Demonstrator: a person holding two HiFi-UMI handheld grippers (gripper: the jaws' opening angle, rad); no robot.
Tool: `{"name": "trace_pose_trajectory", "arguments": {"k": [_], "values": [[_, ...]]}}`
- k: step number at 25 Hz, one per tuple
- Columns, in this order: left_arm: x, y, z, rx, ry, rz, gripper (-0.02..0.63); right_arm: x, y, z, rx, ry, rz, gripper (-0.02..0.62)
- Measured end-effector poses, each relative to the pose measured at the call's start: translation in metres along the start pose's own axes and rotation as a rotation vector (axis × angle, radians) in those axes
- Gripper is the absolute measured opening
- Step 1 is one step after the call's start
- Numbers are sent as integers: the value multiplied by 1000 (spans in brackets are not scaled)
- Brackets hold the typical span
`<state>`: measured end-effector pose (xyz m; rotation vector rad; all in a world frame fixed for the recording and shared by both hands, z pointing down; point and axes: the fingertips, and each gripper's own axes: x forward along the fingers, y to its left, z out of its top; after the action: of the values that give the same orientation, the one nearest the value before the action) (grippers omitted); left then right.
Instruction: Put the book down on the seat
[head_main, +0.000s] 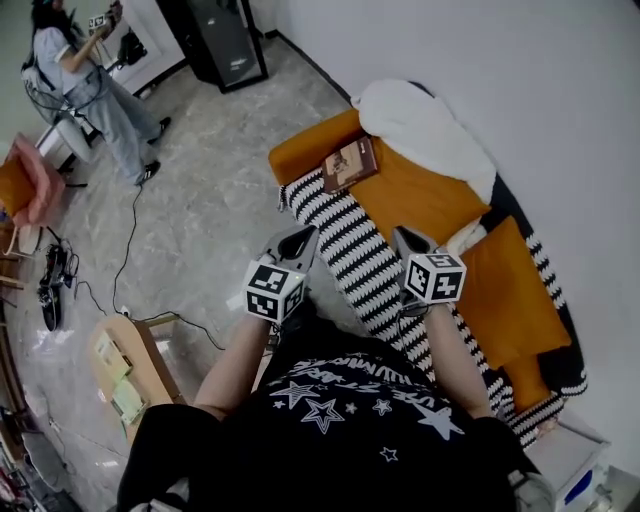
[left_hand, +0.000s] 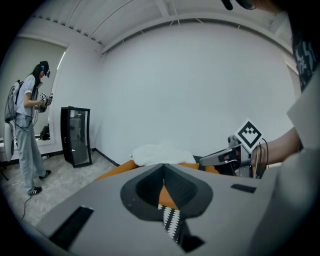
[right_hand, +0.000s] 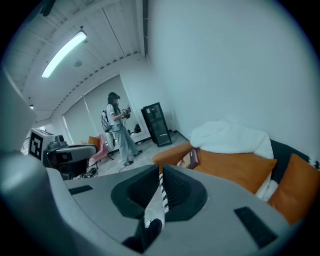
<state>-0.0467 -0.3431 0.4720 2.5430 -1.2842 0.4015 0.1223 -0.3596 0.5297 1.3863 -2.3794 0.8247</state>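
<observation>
The left tongs: jaws closed, nothing gripped. Beyond them: orange seat carrying a white blanket. The right tongs enter at right (marker cube visible). A person stands near a black cabinet.

Holds left grey plastic two-jaw gripper and right grey plastic two-jaw gripper out ahead, side by side, apart, both tipped slightly downward. Presses each pair of jaws together at the tips, nothing between. Extends bare left forearm and bare right forearm forward.
</observation>
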Motion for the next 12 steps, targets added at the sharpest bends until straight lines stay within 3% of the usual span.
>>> {"name": "trace_pose_trajectory", "arguments": {"k": [12], "values": [[-41,-79,-7,11,-29,53,9,-87,-8,-34,18,-45,51,40]]}}
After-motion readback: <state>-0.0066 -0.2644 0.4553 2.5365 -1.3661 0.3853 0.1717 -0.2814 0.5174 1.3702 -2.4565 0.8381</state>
